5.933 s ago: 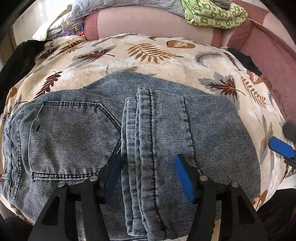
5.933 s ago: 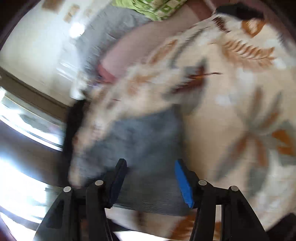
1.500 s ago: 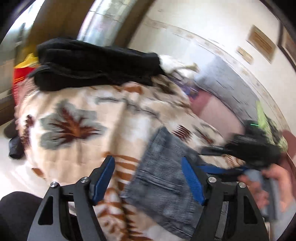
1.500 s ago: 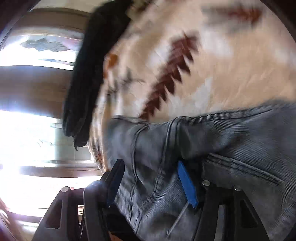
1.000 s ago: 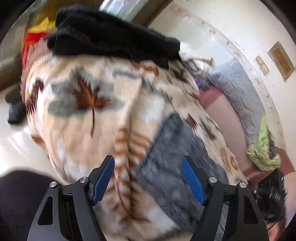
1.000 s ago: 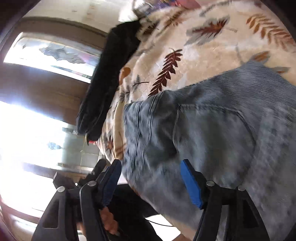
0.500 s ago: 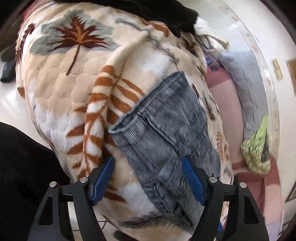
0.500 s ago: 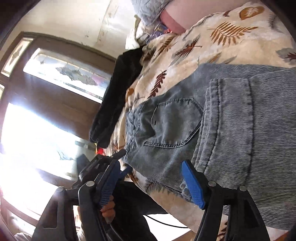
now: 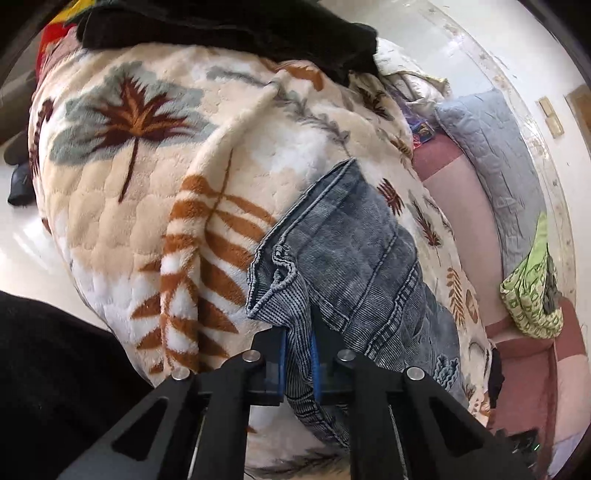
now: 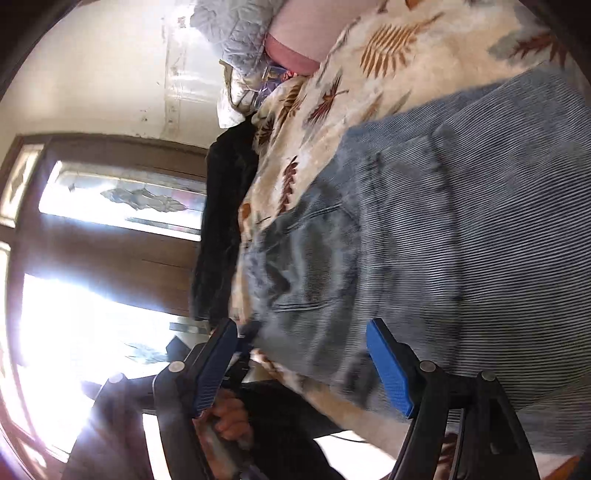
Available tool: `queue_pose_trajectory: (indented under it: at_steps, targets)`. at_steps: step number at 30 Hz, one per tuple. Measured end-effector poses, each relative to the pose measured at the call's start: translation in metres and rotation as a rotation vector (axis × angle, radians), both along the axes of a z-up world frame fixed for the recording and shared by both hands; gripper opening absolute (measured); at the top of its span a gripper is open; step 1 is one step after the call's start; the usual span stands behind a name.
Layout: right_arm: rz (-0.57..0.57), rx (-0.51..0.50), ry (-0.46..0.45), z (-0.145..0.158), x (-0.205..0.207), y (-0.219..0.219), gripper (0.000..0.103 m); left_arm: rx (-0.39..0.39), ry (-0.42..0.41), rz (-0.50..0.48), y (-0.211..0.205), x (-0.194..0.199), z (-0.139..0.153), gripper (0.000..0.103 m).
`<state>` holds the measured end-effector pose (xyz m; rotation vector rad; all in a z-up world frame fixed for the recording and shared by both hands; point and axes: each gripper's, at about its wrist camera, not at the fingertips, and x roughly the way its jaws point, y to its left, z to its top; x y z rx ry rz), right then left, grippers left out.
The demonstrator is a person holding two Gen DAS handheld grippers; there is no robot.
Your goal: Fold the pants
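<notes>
Half a second ago the left gripper [image 9: 297, 354] stood spread over the jeans [image 9: 354, 258]; now its blue pads are pressed together on a bunched corner of the denim, which puckers just ahead of the tips. The rest of the folded jeans runs ahead and to the right across the leaf blanket [image 9: 140, 184]. The right gripper [image 10: 306, 373] remains spread, with the jeans [image 10: 424, 240] ahead and between its fingers, closer and blurrier than before. A black garment [image 9: 221, 26] lies far ahead.
</notes>
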<state>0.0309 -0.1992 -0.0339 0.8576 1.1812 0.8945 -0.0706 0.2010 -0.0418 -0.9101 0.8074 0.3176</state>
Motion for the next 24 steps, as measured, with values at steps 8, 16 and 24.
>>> queue_pose_trajectory:
  at_steps: [8,16,24]
  targets:
    - [0.142,-0.209,0.173,-0.033,0.054,0.091,0.079,0.140,-0.045,-0.055,-0.014,0.005,0.022,0.010]
    - [0.039,-0.161,0.004,0.032,0.028,0.014,0.079,0.289,-0.088,-0.110,-0.039,0.012,0.059,0.009]
    - [-0.303,-0.114,-0.014,0.005,0.002,-0.148,0.079,0.644,-0.244,-0.337,-0.161,0.028,0.129,0.008]
